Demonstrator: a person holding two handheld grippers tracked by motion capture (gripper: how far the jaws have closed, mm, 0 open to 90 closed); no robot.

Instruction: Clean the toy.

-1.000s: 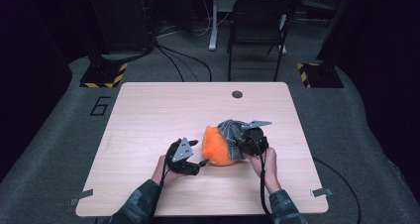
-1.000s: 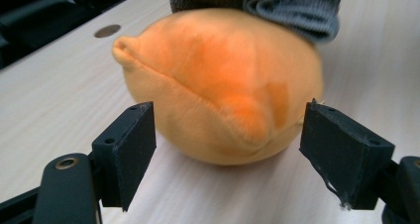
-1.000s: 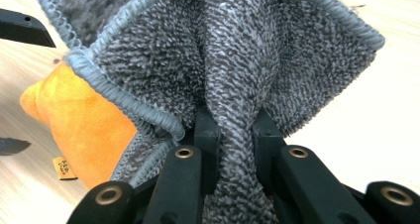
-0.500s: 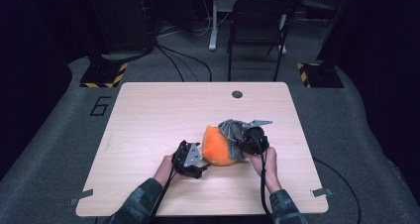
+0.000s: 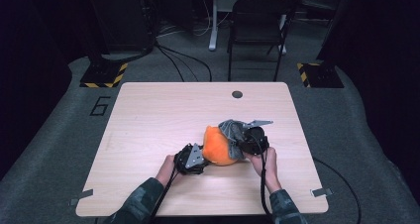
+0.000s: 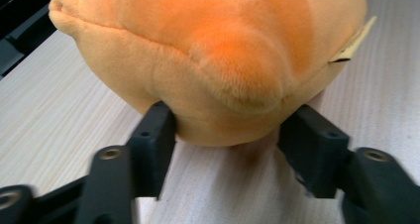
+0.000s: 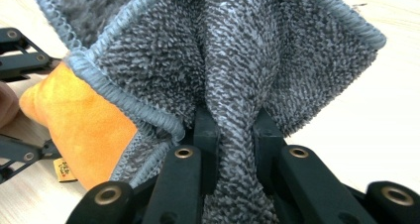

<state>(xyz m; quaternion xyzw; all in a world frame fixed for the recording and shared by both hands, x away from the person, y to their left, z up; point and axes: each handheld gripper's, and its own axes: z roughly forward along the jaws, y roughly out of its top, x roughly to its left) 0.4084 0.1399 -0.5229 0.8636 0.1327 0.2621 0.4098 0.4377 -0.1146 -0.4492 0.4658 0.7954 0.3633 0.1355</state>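
Note:
An orange plush toy [image 5: 218, 147] lies on the wooden table [image 5: 163, 115], with a grey terry cloth [image 5: 232, 130] draped over its right side. My left gripper [image 5: 198, 157] is at the toy's left end. In the left gripper view its jaws have just been closing, and the pads [image 6: 158, 127] now press on the toy's underside [image 6: 223, 60] from both sides. My right gripper [image 5: 242, 142] is shut on a fold of the grey cloth [image 7: 237, 50], pinched tight between its pads [image 7: 207, 130]. The orange toy [image 7: 84, 125] peeks out under the cloth there.
A round cable hole [image 5: 237, 94] sits near the table's far edge. A black chair [image 5: 257, 26] and floor cables stand beyond the table. A paper tag [image 6: 351, 40] hangs from the toy. Bare tabletop stretches to the left and far side.
My left gripper has slid right and slightly down to the toy, and its jaws have closed around the toy's end. The right gripper and the cloth have stayed put.

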